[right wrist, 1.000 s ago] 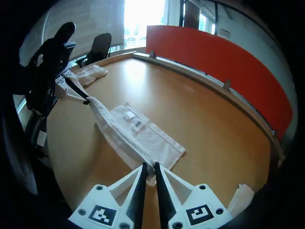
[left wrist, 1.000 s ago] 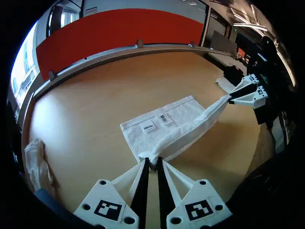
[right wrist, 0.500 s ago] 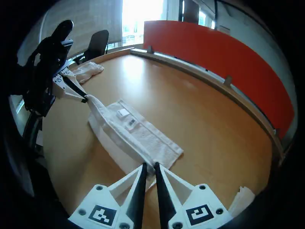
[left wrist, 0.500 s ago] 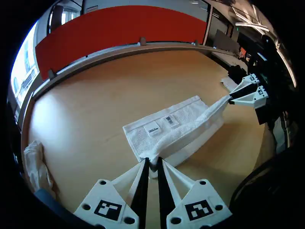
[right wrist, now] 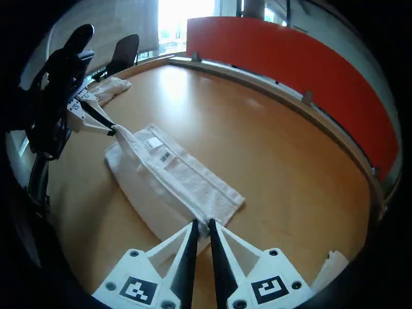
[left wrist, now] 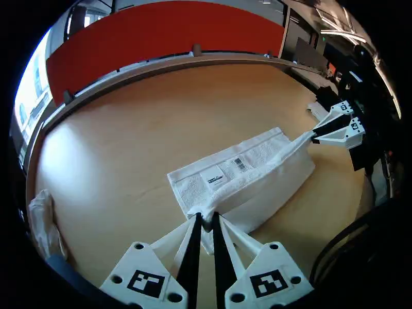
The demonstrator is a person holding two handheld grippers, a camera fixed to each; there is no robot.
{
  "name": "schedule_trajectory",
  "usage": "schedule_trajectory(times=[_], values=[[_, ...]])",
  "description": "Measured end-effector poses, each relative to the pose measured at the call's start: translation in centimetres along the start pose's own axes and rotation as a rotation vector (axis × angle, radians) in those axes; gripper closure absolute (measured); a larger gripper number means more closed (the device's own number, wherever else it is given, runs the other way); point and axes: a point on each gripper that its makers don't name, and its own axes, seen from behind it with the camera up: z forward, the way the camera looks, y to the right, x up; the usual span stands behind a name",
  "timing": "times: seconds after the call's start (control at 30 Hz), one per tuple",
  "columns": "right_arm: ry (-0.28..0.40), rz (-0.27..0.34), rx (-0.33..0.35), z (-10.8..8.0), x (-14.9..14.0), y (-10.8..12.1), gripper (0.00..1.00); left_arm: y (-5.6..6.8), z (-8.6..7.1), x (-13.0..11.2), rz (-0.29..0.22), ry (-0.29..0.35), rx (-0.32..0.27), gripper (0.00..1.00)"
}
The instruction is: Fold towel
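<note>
White terry towel (left wrist: 247, 180), a long rectangle, lies on the wooden tabletop (left wrist: 129, 144). In the left gripper view it runs from 6 o'clock toward 3 o'clock. Far half flat, two labels (left wrist: 213, 177) face up. Near long edge raised, taut between two pinched corners, cloth draping below it.

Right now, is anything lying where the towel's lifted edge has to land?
Nothing visible does. The left gripper and right gripper pinch the towel by its lifted edge; its flat part bears just its labels.
</note>
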Motion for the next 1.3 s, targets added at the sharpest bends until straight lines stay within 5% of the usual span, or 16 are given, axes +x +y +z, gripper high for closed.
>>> schedule_trajectory(times=[0.8, 1.13, 1.2, 1.3], values=[[-0.032, 0.02, -0.031, 2.7, -0.9, 1.3, 0.81, -1.1, 2.8, -0.6, -0.008, -0.036, 0.044, 0.8], [-0.052, 0.018, -0.073, 3.6, -1.3, 2.8, 0.53, -2.3, 3.5, -0.4, -0.002, -0.049, 0.086, 0.6], [-0.057, 0.018, -0.079, 3.7, -1.5, 3.0, 0.39, -2.5, 3.7, -0.4, -0.003, -0.053, 0.091, 0.51], [-0.058, 0.019, -0.086, 3.8, -1.6, 3.3, 0.35, -2.8, 3.7, -0.4, -0.008, -0.054, 0.097, 0.4]])
